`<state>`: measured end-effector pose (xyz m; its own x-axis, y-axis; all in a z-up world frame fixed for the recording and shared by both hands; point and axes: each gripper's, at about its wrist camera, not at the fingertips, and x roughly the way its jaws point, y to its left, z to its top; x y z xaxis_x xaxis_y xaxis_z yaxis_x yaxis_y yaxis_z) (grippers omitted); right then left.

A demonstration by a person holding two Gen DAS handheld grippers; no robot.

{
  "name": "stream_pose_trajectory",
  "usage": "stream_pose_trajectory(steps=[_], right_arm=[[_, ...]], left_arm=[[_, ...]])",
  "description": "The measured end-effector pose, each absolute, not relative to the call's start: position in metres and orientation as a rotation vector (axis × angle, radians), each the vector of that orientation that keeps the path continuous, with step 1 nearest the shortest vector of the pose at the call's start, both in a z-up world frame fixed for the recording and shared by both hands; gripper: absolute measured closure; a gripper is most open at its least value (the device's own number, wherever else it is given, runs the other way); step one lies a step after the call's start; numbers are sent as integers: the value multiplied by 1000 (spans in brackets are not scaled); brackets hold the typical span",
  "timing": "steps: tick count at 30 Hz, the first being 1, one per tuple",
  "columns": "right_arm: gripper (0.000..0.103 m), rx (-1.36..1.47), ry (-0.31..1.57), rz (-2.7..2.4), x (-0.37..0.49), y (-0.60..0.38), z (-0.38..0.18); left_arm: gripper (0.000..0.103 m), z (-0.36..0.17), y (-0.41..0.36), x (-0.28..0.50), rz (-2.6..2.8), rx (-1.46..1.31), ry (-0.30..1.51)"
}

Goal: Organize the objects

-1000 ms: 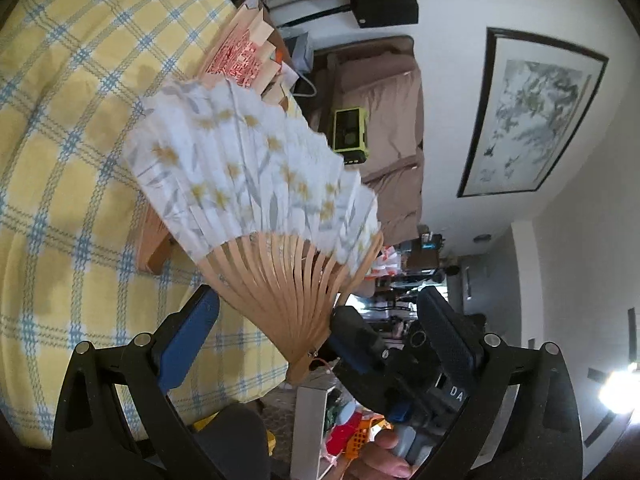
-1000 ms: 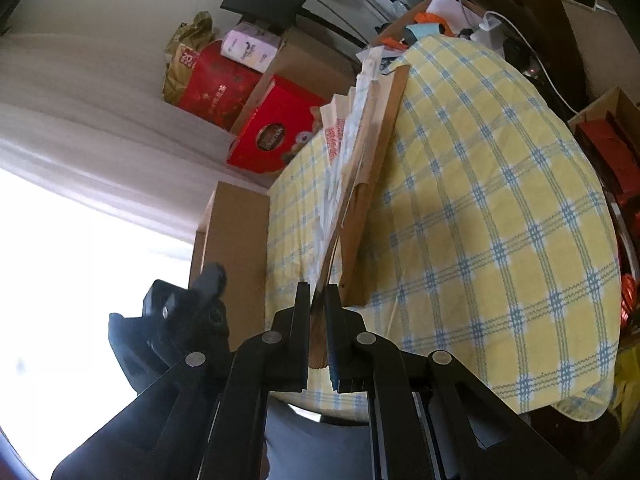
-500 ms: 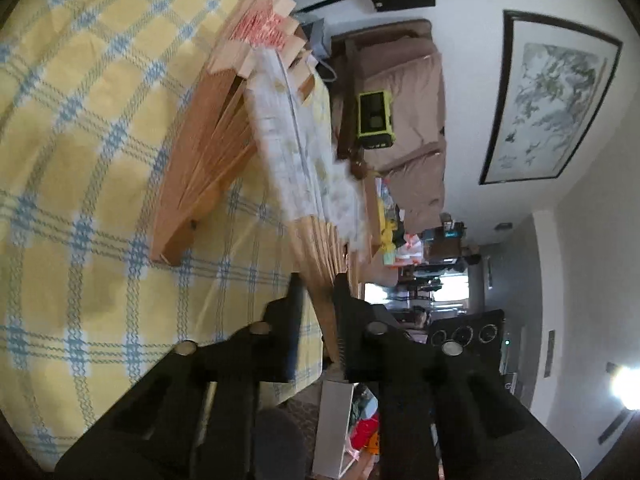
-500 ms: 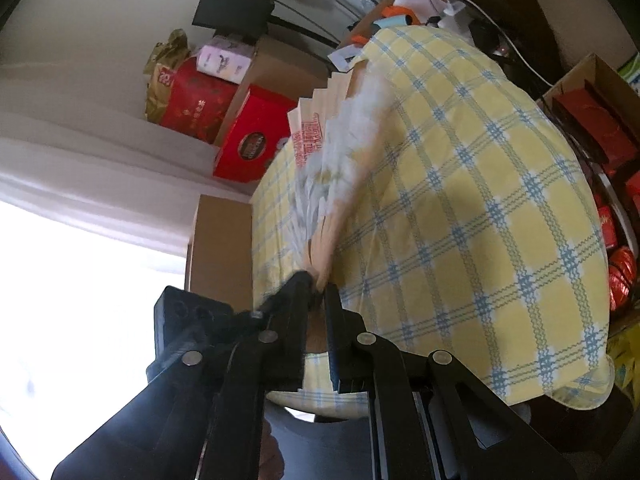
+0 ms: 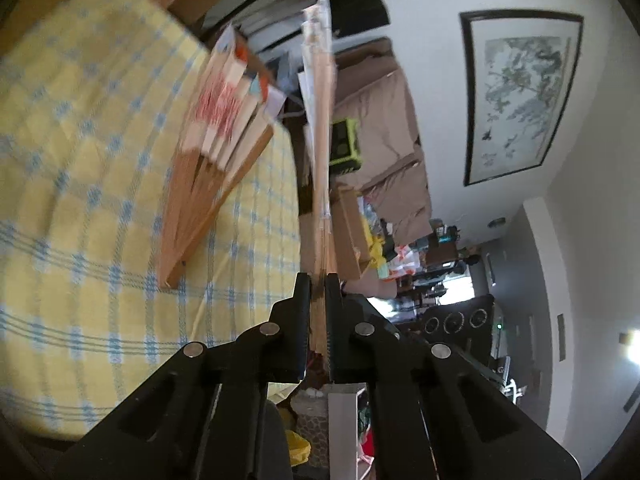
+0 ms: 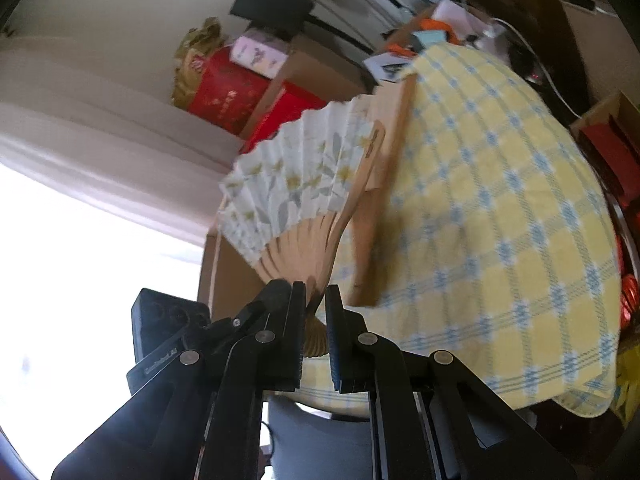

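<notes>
A table covered by a yellow cloth with blue checks [image 5: 80, 208] occupies the foreground. A framed ink painting [image 5: 520, 92] hangs on the white wall, above a brown sofa [image 5: 384, 128]. Bright daylight enters through a window [image 6: 60, 260], with red boxes [image 6: 228, 88] stacked near the wall beside it.

Daylight is flooding the right wrist view from a blown-out window [image 6: 80, 248] at left, washing detail to white. A ceiling lamp [image 5: 632, 338] is glaring at the left view's edge. Motion blur is smearing the checked tablecloth [image 5: 80, 200] and both fans. Fisheye distortion is bending the edges; corners are vignetting black.
</notes>
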<state>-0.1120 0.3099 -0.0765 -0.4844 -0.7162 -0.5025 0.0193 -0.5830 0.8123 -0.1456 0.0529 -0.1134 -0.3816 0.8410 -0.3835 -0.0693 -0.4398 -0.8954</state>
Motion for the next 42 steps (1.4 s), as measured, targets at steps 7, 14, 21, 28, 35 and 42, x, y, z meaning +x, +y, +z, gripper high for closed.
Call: stream_pose_trajectory(steps=[7, 14, 21, 28, 35, 42], right_arm=[[94, 1167, -991, -2063, -132, 265, -46], [94, 1135, -885, -2008, -154, 187, -20], [94, 1144, -800, -1968, -181, 113, -13], [94, 1197, -691, -1955, -204, 41, -20], [94, 1281, -582, -1943, -219, -16, -46], [94, 1304, -507, -1960, -217, -29, -57]], left_arm=[[98, -79, -4, -146, 1941, -1099, -1166], [98, -57, -76, -145, 2035, -1010, -1220], [98, -54, -148, -157, 2125, -983, -1277], [98, -70, -202, -174, 2167, -1024, -1329], [98, -101, -241, -185, 2247, -1088, -1358], [98, -125, -262, -185, 2296, -1199, -1386]])
